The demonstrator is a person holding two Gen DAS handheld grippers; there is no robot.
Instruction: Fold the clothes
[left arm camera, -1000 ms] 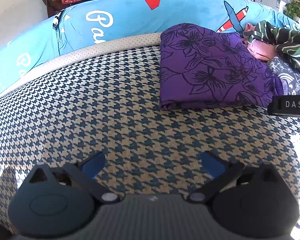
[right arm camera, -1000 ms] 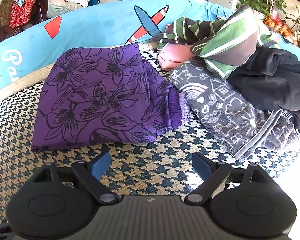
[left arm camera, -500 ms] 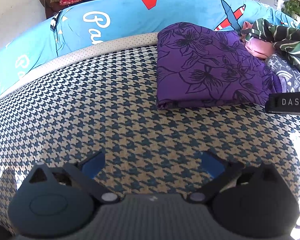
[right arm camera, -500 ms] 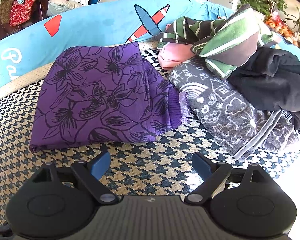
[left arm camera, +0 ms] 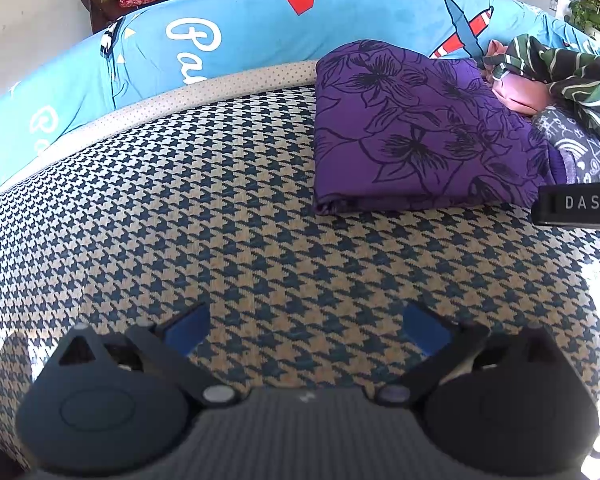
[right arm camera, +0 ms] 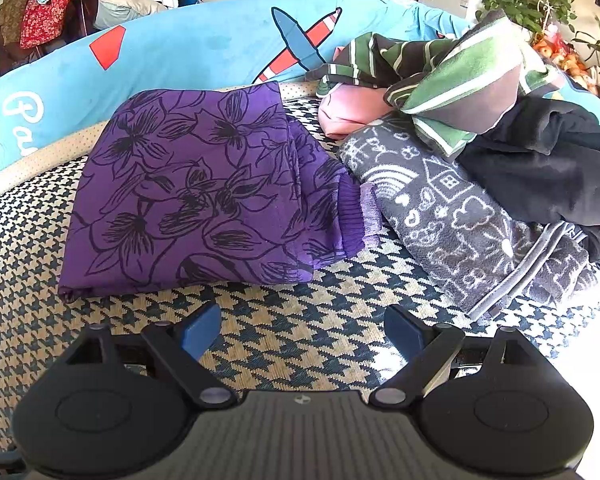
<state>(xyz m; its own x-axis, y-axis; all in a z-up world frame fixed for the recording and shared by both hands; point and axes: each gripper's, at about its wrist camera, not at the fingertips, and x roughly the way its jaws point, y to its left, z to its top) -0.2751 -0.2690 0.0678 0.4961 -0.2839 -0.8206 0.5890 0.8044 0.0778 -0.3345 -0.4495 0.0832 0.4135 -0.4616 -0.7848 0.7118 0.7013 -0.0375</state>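
Right gripper (right arm camera: 302, 330) and left gripper (left arm camera: 306, 328): jaws wide apart, empty, over bare houndstooth bed surface (left arm camera: 180, 220). Folded purple garment (right arm camera: 196, 196) lies toward the far edge, beside the unfolded pile (right arm camera: 480, 160), which the right frame edge cuts off.

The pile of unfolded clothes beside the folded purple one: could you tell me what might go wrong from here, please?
1. The striped top lies tangled over the grey towel and the black garment; pulling one may drag the others.
2. The towel touches the purple garment, so tugging it could undo that fold.
3. Both tongs, left and right, are open and empty.
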